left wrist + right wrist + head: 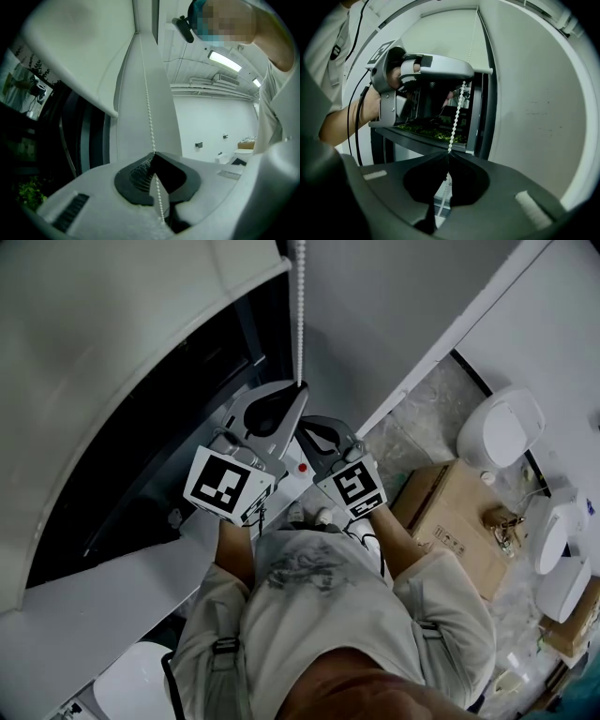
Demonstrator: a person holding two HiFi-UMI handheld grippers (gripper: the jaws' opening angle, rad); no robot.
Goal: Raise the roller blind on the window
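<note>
**White bead chain (300,306) held in both claws**

Beside the window (141,456), my left gripper (298,390) is clenched on the bead chain; right gripper (305,425) grasps it just below. Roller blind (103,343) covers the window's top. Risk: beads slipping through my grip on a sharp tug.

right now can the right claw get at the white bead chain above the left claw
Probably, yes: the white bead chain hangs bare above the left claw. But the right claw is shut on it lower down, so it must release first.
</note>
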